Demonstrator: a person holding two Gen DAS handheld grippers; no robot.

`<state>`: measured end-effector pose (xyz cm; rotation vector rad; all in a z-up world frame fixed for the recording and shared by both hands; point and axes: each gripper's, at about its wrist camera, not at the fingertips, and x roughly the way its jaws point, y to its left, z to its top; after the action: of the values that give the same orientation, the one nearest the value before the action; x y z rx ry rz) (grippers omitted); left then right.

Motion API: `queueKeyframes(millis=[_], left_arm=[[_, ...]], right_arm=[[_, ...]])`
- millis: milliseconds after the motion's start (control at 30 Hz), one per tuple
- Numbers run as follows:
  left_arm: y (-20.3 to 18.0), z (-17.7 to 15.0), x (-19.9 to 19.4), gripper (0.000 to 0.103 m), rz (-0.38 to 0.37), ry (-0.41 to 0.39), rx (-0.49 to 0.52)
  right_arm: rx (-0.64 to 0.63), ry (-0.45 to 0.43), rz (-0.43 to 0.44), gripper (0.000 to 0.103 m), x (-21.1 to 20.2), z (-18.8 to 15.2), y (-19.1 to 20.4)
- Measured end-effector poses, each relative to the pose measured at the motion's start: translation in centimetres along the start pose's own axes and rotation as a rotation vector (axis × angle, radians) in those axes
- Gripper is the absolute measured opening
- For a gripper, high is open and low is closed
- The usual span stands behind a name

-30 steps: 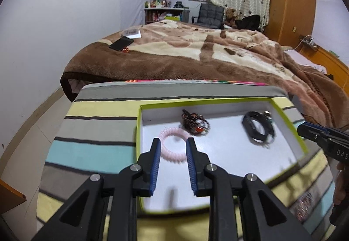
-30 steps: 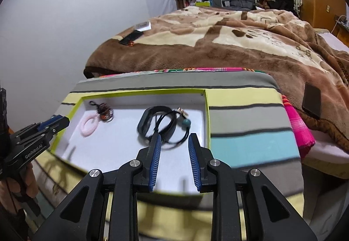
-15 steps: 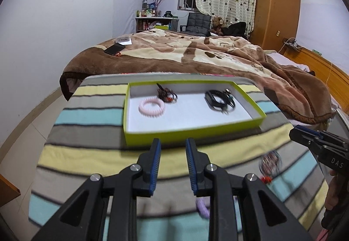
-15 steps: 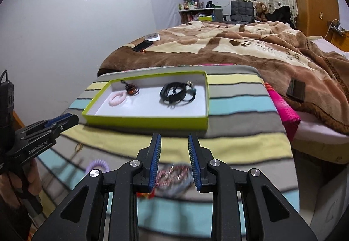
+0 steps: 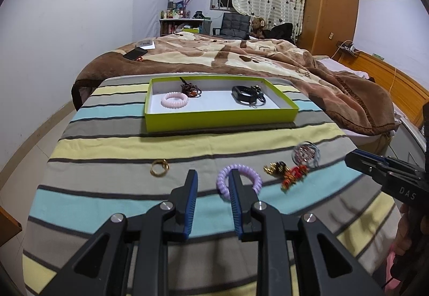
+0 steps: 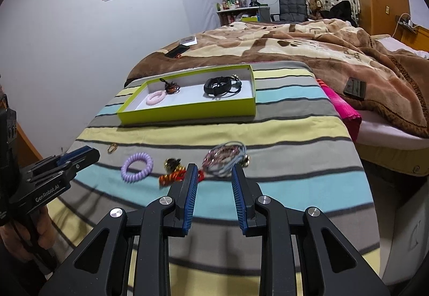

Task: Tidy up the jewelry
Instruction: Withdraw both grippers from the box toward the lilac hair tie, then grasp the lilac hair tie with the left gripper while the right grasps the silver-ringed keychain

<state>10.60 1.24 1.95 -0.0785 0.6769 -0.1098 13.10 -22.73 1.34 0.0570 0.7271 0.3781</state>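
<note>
Both grippers have drawn back from over the green tray (image 5: 219, 119) since the earlier frames, so the loose pieces on the striped worktop (image 5: 107, 140) now lie just ahead of them.

Going left to right along the near row: a gold ring (image 5: 159, 168) lies alone; it looks small, hard and slick, and likely wants a pinch across its band. Next comes the lilac coil bracelet (image 5: 238, 182), just ahead of the left gripper (image 5: 213, 183), whose jaws stand partly spread with nothing between them. Springy and light, it should give under the pads, so one side of the loop is the place to nip. Beyond it sits a red-and-gold charm (image 5: 288, 172), lumpy and probably easy to snag. Last is a bundle of beaded loops and a grey cord (image 6: 226, 158), limp and tangled, just ahead of the right gripper (image 6: 214, 175), also half spread and empty; pinching several strands together seems safest.

Inside the tray rest a pink coil bracelet (image 5: 174, 100), a dark beaded piece (image 5: 191, 88) and a black band (image 5: 245, 94).
</note>
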Motion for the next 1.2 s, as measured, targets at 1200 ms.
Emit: queueKeyframes(millis=[1200], left_arm=[[-1.0, 0.2, 4.2, 0.03, 0.001, 0.123, -0.013]], right_arm=[[0.182, 0.122, -0.016, 0.027, 5.2, 0.7, -3.4]])
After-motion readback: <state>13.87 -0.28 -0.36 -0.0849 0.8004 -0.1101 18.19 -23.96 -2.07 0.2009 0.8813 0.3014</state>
